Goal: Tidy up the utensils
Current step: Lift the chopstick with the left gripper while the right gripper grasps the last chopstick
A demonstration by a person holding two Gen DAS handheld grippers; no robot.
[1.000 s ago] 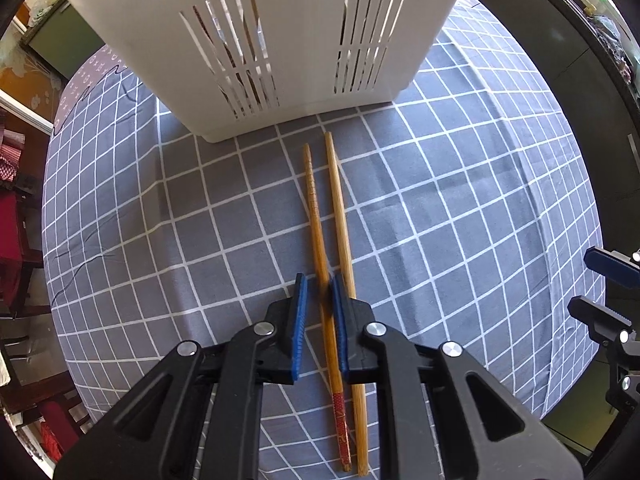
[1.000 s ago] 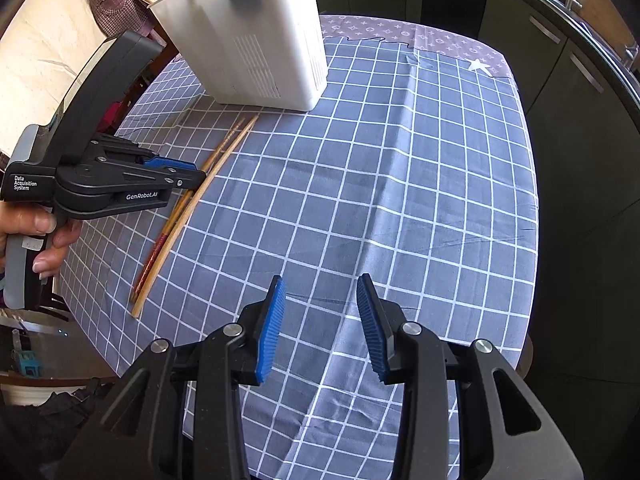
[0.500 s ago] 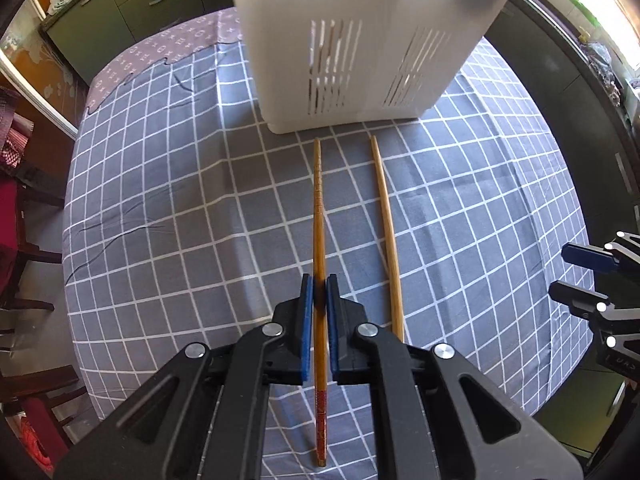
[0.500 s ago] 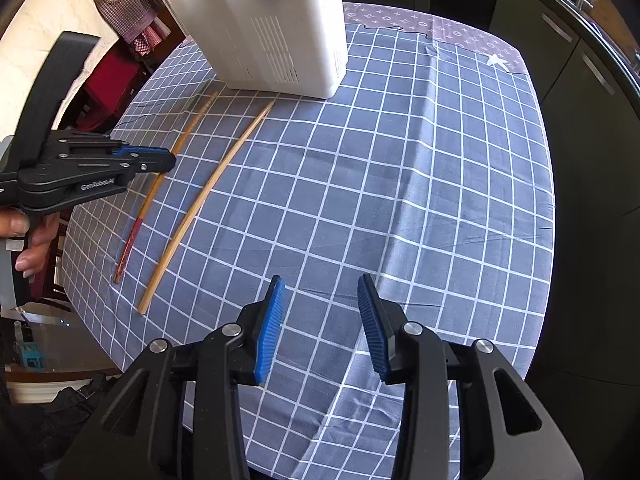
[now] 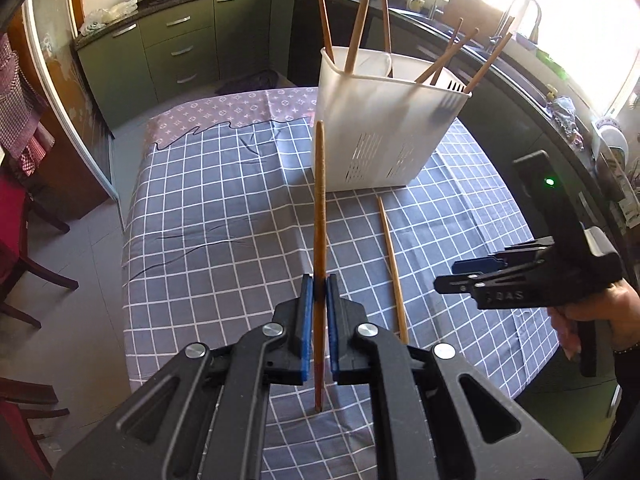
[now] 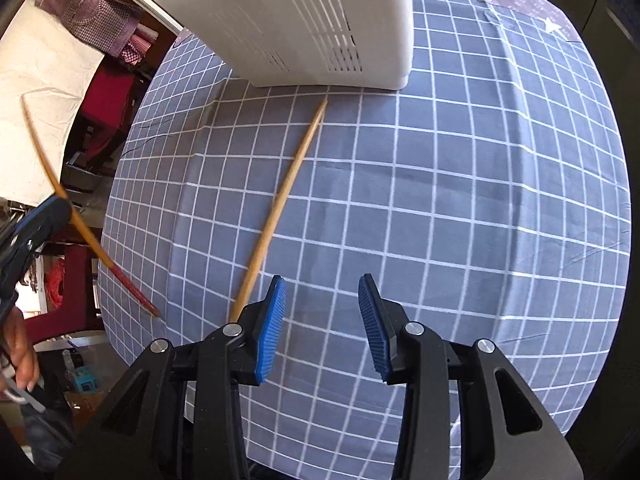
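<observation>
My left gripper [image 5: 317, 292] is shut on a brown chopstick [image 5: 319, 216] with a red end and holds it raised off the table, tip pointing toward the white utensil holder [image 5: 376, 136]. It also shows in the right wrist view [image 6: 76, 216] at the far left. A second, paler chopstick [image 5: 392, 264] lies on the grey checked tablecloth [image 5: 208, 240] in front of the holder; in the right wrist view this chopstick [image 6: 280, 208] runs up to my left finger. My right gripper [image 6: 322, 320] is open and empty, low over the cloth. The holder [image 6: 312, 20] has several wooden utensils standing in it.
Green kitchen cabinets [image 5: 180, 52] and a counter with a sink [image 5: 516, 36] ring the table at the back and right. Red wooden chairs [image 5: 16, 240] stand at the left. The table's near edge [image 6: 360, 464] is close under my right gripper.
My left gripper has lifted the brown chopstick off the cloth and tilted it up. My right gripper has moved in closer to the pale chopstick and the holder.
</observation>
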